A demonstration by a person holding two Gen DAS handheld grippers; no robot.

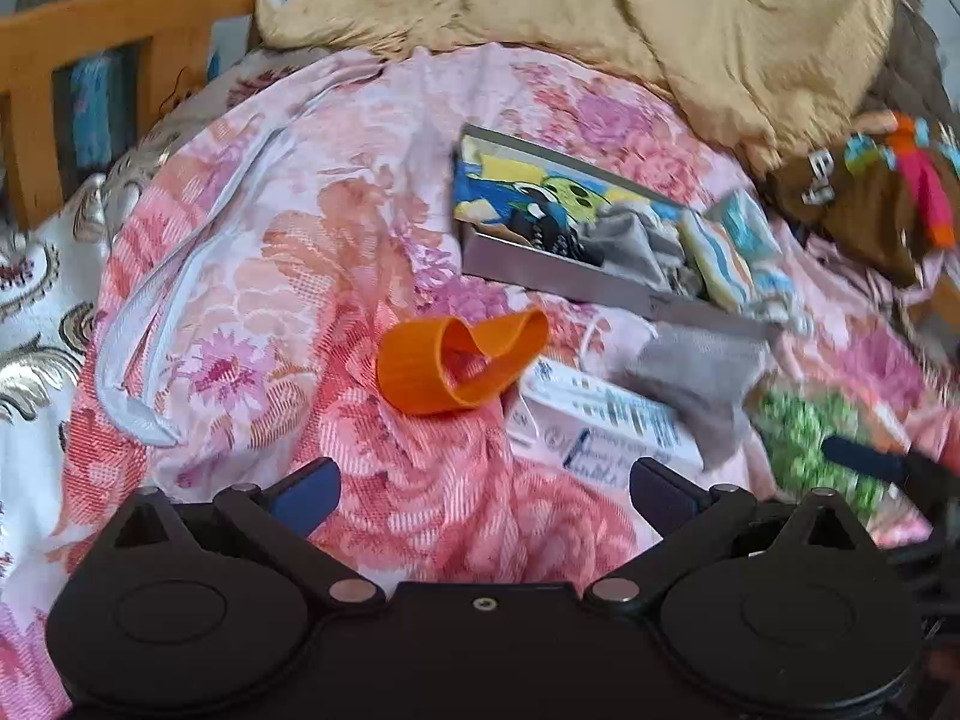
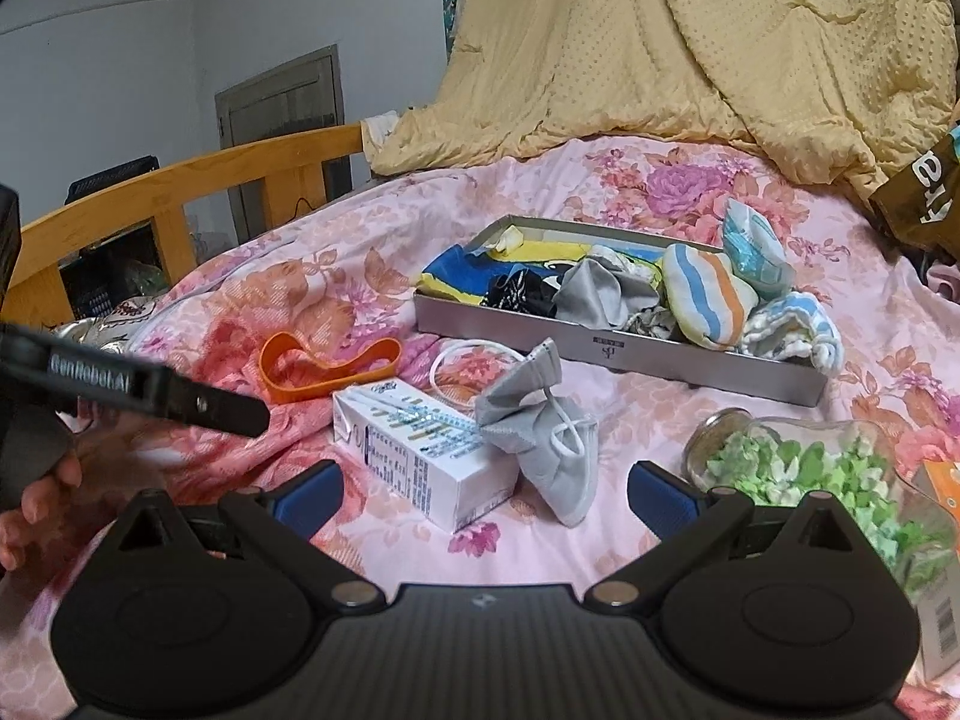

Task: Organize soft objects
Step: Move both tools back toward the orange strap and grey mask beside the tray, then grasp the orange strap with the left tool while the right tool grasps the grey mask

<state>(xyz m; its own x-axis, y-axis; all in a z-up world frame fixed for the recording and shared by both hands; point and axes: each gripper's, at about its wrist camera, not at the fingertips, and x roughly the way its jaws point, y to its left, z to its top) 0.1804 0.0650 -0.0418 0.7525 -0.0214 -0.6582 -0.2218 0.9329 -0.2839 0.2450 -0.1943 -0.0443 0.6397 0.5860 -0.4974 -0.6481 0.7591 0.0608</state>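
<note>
We hold both tongs spread wide and empty over the floral quilted bed (image 2: 600, 540): left tongs (image 1: 483, 495), right tongs (image 2: 485, 495). A crumpled grey cloth mask (image 2: 540, 438) with white loops leans against a glossy carton (image 2: 420, 456). Beyond it, the flat metal tray (image 2: 630, 354) holds bunched knit socks (image 2: 708, 300). A ribbed orange rubber band (image 1: 450, 366) lies looped on the bed.

A home bedroom: floral bedspread (image 2: 600, 546), rumpled yellow quilt (image 2: 690, 42), wooden bed frame (image 2: 198, 177), closed door (image 2: 282, 102) in a plain wall.
</note>
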